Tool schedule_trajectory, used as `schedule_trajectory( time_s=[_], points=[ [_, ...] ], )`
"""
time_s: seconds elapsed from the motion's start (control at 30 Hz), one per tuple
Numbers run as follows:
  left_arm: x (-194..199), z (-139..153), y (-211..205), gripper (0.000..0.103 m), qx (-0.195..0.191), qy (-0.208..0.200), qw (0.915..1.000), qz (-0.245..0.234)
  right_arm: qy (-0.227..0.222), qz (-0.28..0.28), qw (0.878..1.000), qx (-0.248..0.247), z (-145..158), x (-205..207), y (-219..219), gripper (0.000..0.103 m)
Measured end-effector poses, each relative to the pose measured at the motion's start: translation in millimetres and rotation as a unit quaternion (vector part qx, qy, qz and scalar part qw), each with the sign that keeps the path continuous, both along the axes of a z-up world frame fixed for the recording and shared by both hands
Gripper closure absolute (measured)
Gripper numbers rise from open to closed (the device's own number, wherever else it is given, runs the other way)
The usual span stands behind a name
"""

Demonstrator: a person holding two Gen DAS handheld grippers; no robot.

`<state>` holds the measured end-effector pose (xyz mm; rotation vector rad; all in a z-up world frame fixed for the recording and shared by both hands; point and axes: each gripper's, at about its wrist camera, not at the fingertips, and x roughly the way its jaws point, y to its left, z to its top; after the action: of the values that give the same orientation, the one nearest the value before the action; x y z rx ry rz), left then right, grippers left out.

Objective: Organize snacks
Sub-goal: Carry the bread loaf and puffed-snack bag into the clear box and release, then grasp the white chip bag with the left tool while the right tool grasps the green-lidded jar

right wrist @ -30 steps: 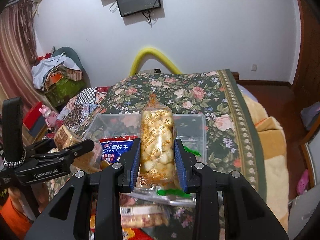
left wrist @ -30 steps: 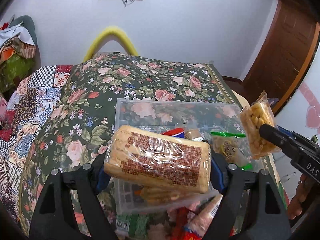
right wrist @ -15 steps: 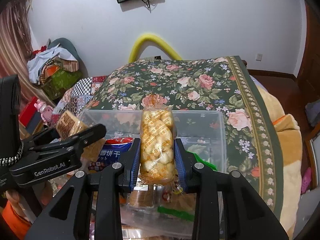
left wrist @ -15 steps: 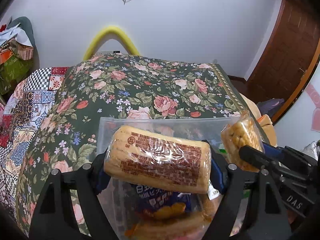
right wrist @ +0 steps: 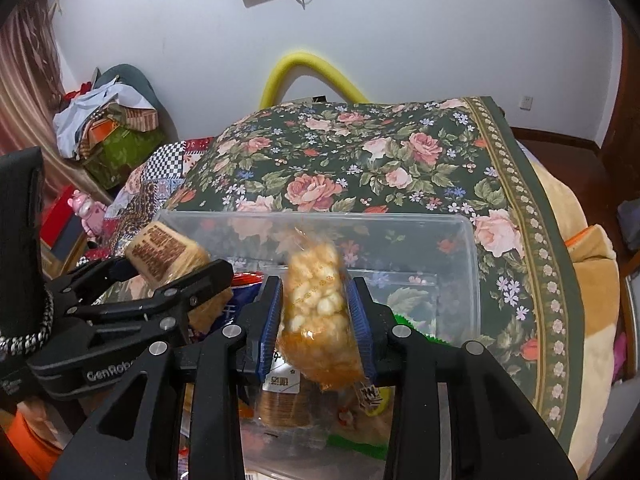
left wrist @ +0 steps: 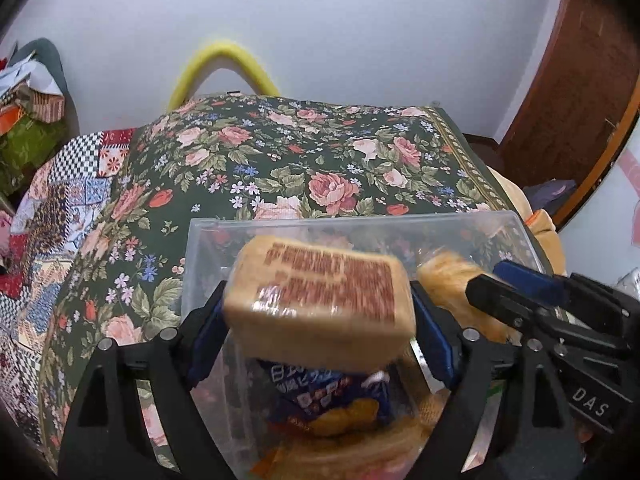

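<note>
Black tongs [right wrist: 316,320], blue ribbed pads [right wrist: 270,320], silver screws.

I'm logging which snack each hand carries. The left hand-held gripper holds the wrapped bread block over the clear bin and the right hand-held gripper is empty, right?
Not quite. The right hand-held gripper is not empty: the right wrist view shows it shut on a bag of puffed snacks. The rest holds: the left hand-held gripper holds the wrapped bread block over the clear bin.

Left tool [left wrist: 318,312]: black frame, blue pads, clamped on a wrapped tan snack block. Right tool [right wrist: 316,316]: same build, clamped on a clear puffed-snack bag, just beside the left.
</note>
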<state>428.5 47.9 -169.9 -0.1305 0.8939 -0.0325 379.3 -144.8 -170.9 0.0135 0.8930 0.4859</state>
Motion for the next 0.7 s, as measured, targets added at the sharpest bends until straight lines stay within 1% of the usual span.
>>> schedule_trajectory(
  time_s=[0.07,0.13,0.2,0.33,0.5,0.7],
  points=[
    [-6,4,1,0.018,-0.001,-0.001,1.0,-0.001,-0.007,0.0,1.0,-0.008,4,-5,0,0.068],
    [-12,8,3,0.017,-0.005,-0.001,1.0,-0.006,-0.016,0.0,1.0,-0.011,9,-10,-1,0.062],
    [-20,13,5,0.017,-0.001,-0.004,1.0,-0.006,-0.025,-0.002,1.0,-0.014,14,-16,-4,0.059],
    [-42,28,7,0.017,0.012,-0.016,0.9998,-0.009,-0.046,-0.003,0.999,-0.026,26,-34,-9,0.059],
    [-81,51,8,0.016,0.026,-0.036,0.9989,-0.015,-0.064,0.0,0.998,-0.023,43,-61,-20,0.057],
    [-127,68,9,0.014,0.027,-0.047,0.9983,-0.02,-0.084,0.002,0.996,-0.031,53,-98,-31,0.056]
  ],
)
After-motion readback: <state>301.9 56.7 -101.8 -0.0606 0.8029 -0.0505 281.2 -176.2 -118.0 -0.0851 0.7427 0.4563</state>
